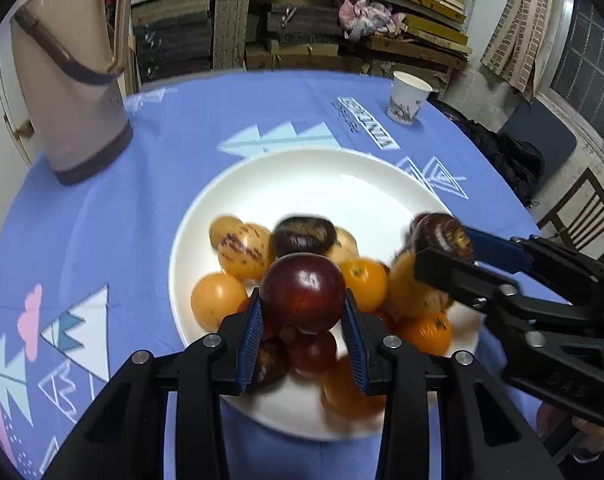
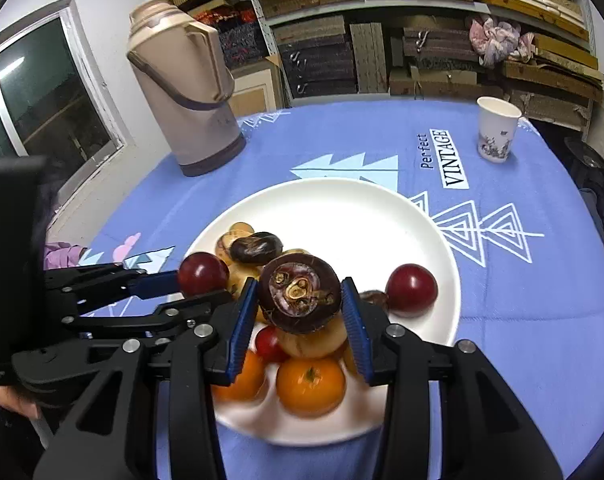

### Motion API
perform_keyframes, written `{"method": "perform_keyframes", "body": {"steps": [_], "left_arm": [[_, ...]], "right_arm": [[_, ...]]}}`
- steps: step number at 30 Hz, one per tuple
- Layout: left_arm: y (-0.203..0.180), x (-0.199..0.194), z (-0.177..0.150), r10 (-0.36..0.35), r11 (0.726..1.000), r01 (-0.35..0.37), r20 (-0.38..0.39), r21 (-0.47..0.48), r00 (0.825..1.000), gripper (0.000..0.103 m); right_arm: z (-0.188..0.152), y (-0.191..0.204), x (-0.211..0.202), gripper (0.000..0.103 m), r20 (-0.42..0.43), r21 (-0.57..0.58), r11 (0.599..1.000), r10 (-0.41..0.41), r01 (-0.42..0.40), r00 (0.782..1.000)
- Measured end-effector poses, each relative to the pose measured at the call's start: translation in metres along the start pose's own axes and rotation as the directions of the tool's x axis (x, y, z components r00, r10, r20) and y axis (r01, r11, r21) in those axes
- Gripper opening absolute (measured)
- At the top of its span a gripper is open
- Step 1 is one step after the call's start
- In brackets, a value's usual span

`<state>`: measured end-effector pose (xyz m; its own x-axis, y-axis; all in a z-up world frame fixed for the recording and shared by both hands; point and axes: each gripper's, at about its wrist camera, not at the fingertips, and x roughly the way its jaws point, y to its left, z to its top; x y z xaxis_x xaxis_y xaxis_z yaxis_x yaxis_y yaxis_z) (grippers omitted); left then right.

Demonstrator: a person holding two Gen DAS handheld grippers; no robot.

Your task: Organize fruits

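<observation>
From the left wrist, the fruit under the left hand-held gripper (image 1: 304,316) is blurred and half hidden; a red plum (image 1: 302,291) is clamped above the white plate (image 1: 302,176).

From the right wrist, the right hand-held gripper (image 2: 300,312) is clenched on a dark purple fruit (image 2: 299,294); a thermos (image 2: 186,92) and paper cup (image 2: 497,128) are seen on the worktop (image 2: 542,280) beyond.

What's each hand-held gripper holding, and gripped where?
Left hand-held gripper: red plum, pinched at its sides. Right hand-held gripper: dark brown fruit, also by its sides.
</observation>
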<state>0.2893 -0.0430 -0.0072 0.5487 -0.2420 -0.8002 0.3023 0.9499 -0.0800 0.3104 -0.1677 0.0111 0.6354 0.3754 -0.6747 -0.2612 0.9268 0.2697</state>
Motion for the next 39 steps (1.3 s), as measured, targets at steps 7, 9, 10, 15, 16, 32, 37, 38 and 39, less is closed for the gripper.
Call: {"method": "perform_keyframes", "body": {"steps": [7, 9, 10, 15, 16, 32, 37, 38, 39], "left_arm": [[0.004, 0.009, 0.012, 0.03, 0.999, -0.03, 0.009, -0.011, 1.0, 0.039], [0.004, 0.01, 0.013, 0.046, 0.999, -0.046, 0.003, -0.017, 0.999, 0.05], [0.007, 0.01, 0.013, 0.073, 0.997, -0.073, -0.011, -0.037, 0.997, 0.065], [0.017, -0.002, 0.009, 0.068, 0.994, -0.067, 0.019, -0.083, 0.997, 0.085], [0.016, -0.004, 0.008, 0.069, 0.995, -0.067, 0.02, -0.08, 0.997, 0.085], [-0.01, -0.051, -0.029, 0.085, 0.996, -0.084, 0.036, -0.02, 0.996, 0.087], [-0.013, -0.067, -0.041, 0.087, 0.996, -0.087, 0.069, -0.012, 0.994, 0.1], [-0.013, -0.071, -0.043, 0.082, 0.997, -0.081, 0.072, -0.016, 0.994, 0.1], [-0.012, -0.074, -0.045, 0.072, 0.997, -0.07, 0.074, -0.024, 0.995, 0.1]], "right_arm": [[0.007, -0.012, 0.028, 0.045, -0.021, 0.029, 0.999, -0.035, 0.035, 0.999], [0.006, -0.018, 0.026, 0.052, -0.011, 0.062, 0.997, -0.041, 0.042, 0.999], [0.005, -0.022, 0.024, 0.053, -0.007, 0.073, 0.996, -0.042, 0.042, 0.999], [0.002, -0.024, 0.004, 0.069, 0.037, 0.081, 0.996, -0.044, 0.041, 0.998], [0.001, -0.022, 0.001, 0.069, 0.041, 0.072, 0.996, -0.048, 0.045, 0.998], [-0.034, 0.015, -0.075, 0.08, 0.143, 0.014, 0.992, -0.124, 0.123, 0.982], [-0.047, 0.021, -0.093, 0.081, 0.157, 0.011, 0.991, -0.137, 0.137, 0.978], [-0.049, 0.022, -0.095, 0.081, 0.158, 0.012, 0.99, -0.137, 0.137, 0.978], [-0.052, 0.023, -0.098, 0.081, 0.162, 0.015, 0.991, -0.136, 0.135, 0.977]]}}
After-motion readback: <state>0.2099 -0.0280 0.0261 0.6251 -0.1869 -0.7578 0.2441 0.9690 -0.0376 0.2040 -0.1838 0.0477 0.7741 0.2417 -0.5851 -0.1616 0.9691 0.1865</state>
